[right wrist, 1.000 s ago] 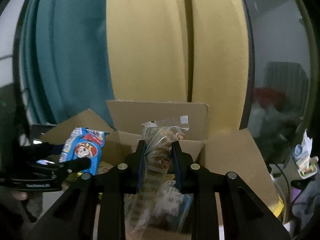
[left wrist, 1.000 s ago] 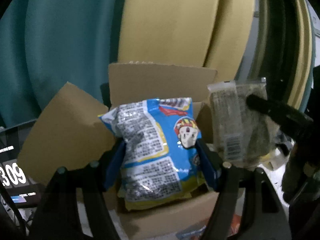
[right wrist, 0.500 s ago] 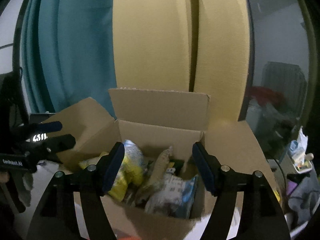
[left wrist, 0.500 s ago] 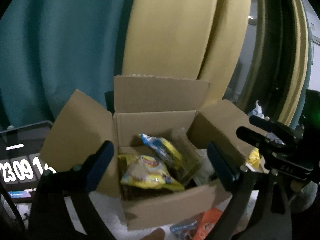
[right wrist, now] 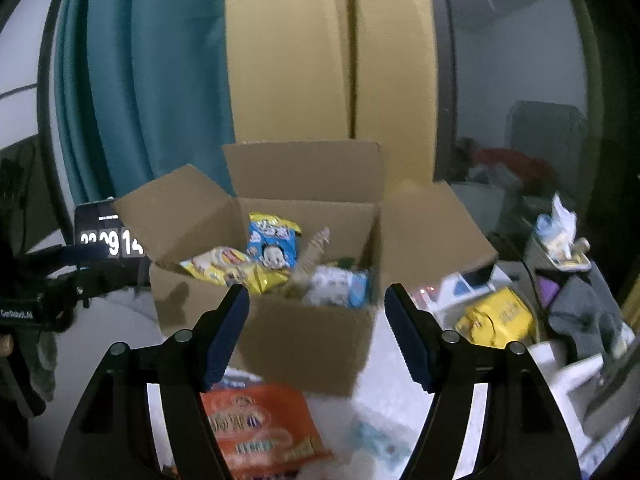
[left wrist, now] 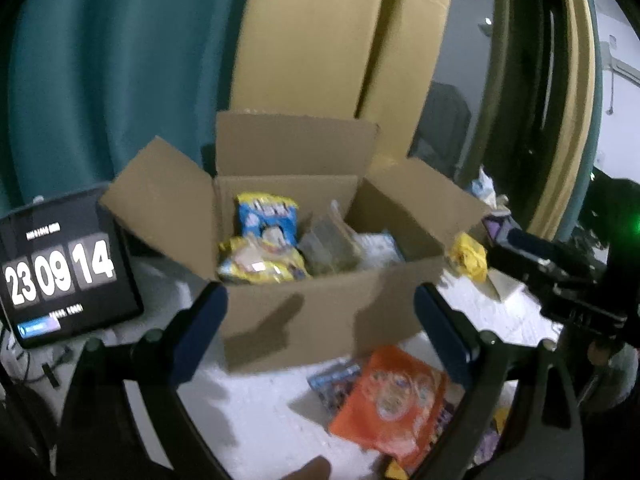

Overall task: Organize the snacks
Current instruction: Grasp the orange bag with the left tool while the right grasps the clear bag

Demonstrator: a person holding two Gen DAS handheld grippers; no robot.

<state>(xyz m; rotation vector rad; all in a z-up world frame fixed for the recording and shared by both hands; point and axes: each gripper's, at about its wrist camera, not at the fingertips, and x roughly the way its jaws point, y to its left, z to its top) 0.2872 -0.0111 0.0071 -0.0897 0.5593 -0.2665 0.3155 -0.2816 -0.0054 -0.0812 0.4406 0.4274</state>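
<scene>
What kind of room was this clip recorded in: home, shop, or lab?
Most likely a lived-in home room, not a shop: teal curtains hang behind an open cardboard box of snack packets, with clothes piled at the right and a flip-clock display standing on the white surface.

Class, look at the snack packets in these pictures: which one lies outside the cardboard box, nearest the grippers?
The orange packet, flat on the white surface in front of the cardboard box. The blue cartoon packet and the yellow packet sit inside it.

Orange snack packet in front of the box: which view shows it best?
Left wrist view: the orange snack packet lies almost whole on the white surface. In the right wrist view, the same packet is partly hidden behind a tool finger.
</scene>
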